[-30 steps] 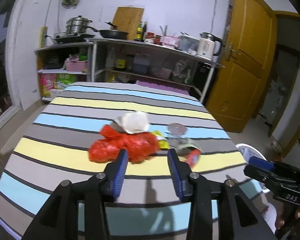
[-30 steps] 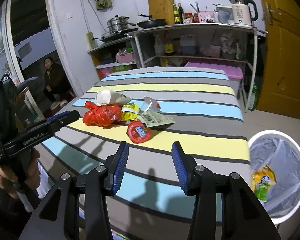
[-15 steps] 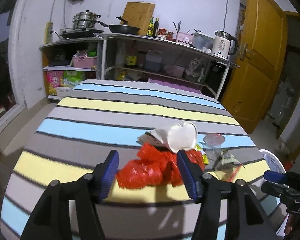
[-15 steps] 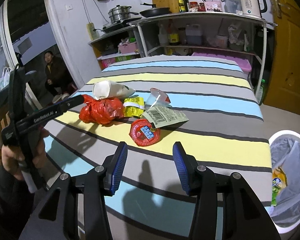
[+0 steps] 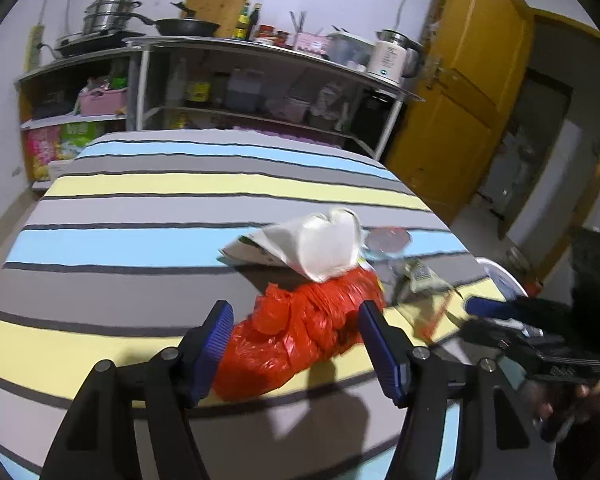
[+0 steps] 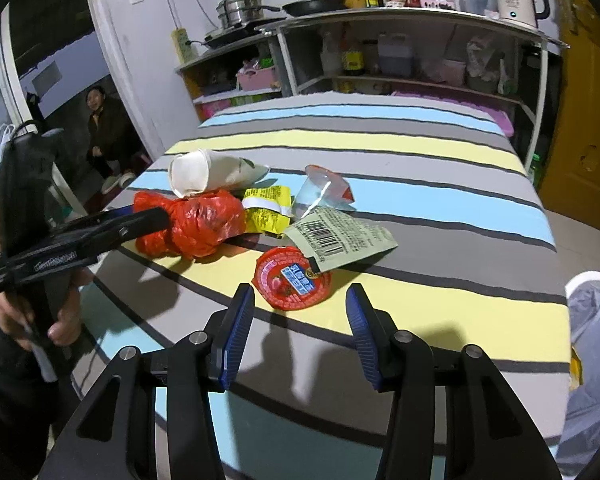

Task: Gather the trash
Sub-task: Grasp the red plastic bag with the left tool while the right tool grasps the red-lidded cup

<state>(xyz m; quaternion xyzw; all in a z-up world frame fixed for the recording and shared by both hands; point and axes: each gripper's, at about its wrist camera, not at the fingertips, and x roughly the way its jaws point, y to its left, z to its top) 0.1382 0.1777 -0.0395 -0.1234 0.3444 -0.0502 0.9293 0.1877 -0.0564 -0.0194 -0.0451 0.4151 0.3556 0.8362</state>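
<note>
Left gripper (image 6: 148,216) body reads "GenRobot.AI"

The left gripper (image 5: 296,330) stands with its 2 fingers wide apart around the crumpled red bag (image 5: 300,334), pads not pressing it. A white paper cup (image 5: 324,246) leans on the bag near the striped table's (image 5: 140,208) right edge.

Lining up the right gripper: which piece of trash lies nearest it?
The round red foil lid, flat on the yellow stripe just ahead of the right gripper.
</note>
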